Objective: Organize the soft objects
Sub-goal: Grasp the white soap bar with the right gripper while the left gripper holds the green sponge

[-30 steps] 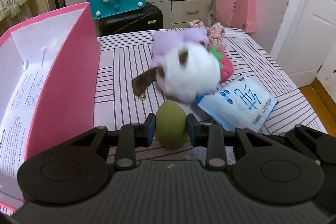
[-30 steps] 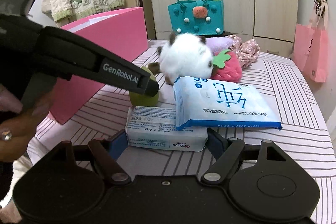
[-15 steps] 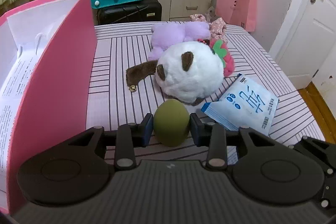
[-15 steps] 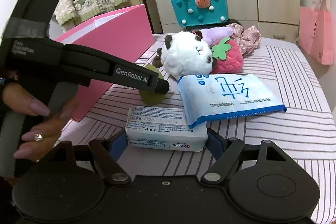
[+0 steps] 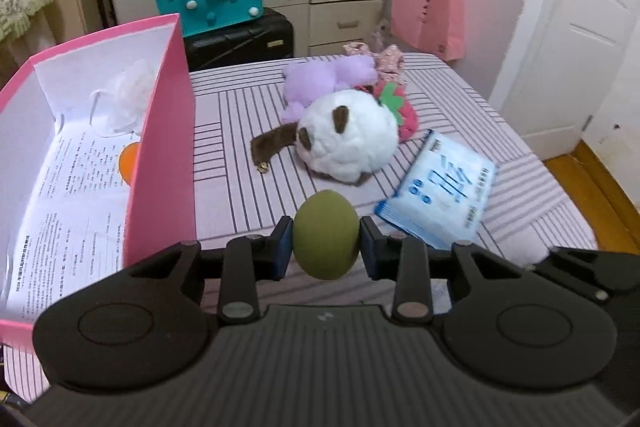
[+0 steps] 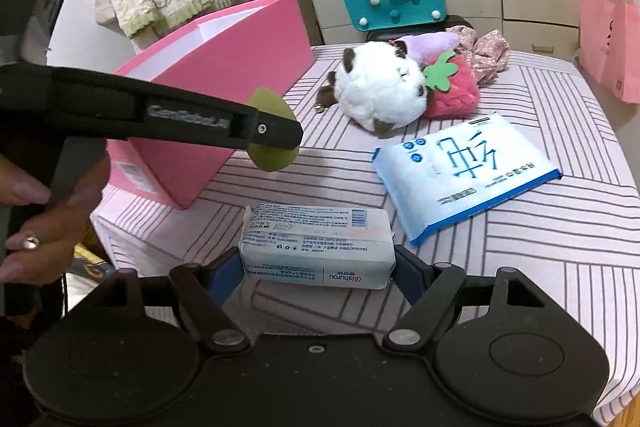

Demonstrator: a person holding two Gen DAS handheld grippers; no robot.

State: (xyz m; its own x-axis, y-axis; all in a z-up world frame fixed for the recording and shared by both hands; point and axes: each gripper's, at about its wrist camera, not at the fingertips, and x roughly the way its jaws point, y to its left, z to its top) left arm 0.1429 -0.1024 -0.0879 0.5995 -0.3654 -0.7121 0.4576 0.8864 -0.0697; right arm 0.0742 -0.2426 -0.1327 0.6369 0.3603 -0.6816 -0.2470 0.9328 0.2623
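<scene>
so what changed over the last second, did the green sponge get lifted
Yes. The left gripper, shut on the green sponge, has raised it off the striped tabletop towards the pink box; in the right wrist view it now hangs in the air beside the box. The panda plush has settled. The right gripper still straddles the tissue pack, and the blue wipes pack lies as before.

The left hand-held gripper holds a green sponge between its pads, above the striped bench. To the left stands an open pink box with an orange thing, perhaps a ball, inside. Behind the sponge lie a panda plush and a blue pack.
</scene>
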